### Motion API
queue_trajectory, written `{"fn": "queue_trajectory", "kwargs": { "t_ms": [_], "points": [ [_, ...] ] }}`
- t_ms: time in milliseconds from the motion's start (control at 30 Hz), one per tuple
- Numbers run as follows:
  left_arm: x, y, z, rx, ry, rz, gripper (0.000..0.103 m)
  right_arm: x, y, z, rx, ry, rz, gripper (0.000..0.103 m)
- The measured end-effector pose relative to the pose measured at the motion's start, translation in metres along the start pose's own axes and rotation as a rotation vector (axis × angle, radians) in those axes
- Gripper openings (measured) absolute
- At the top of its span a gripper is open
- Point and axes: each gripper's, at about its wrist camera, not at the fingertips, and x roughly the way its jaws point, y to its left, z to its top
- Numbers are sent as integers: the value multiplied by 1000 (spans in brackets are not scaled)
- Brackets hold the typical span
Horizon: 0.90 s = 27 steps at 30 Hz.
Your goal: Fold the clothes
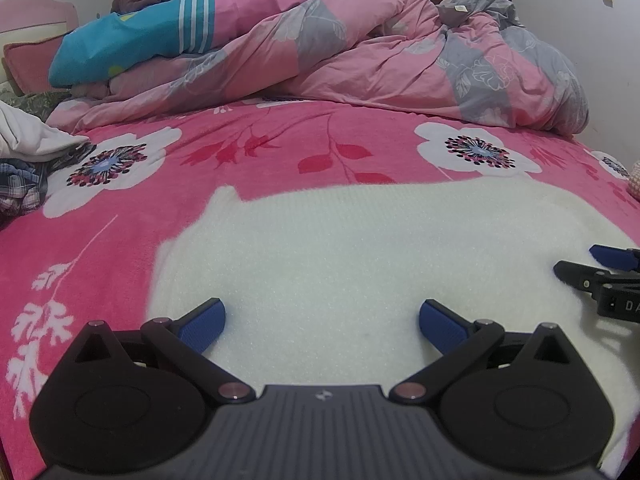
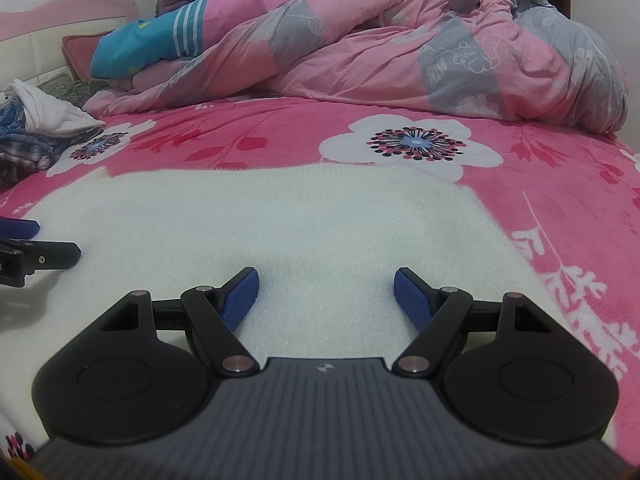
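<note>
Your right gripper [image 2: 326, 286] hangs over the white sweater [image 2: 280, 216] with its blue pads spread wide and nothing between them. Your left gripper [image 2: 36, 248] pokes in at the sweater's left edge. Beyond the sweater lie a pink quilt [image 2: 380, 52] and, far left, a clothes heap [image 2: 36, 132].

white sweater's [image 1: 360, 248] near edge hidden; plaid clothes [image 1: 20, 192] cropped

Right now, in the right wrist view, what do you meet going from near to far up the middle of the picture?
Open right tool → white fuzzy knitted garment lying flat → bright pink fleece bedspread with white flowers → crumpled pink and grey floral duvet.
</note>
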Motion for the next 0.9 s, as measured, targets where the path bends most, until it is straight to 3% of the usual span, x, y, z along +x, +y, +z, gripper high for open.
{"fn": "queue_trajectory", "kwargs": {
  "t_ms": [233, 533, 733, 900],
  "points": [
    [0, 0, -1, 3, -4, -1, 103, -3, 1, 6, 1, 25, 0, 74],
    [-1, 0, -2, 8, -9, 1, 103, -9, -17, 46, 17, -19, -24, 51],
    [0, -1, -2, 14, -13, 4, 103, 32, -42, 34, 56, 58, -88, 49],
    [0, 0, -3, 15, -21, 0, 103, 23, -40, 50, 64, 49, -79, 46]
  ]
}}
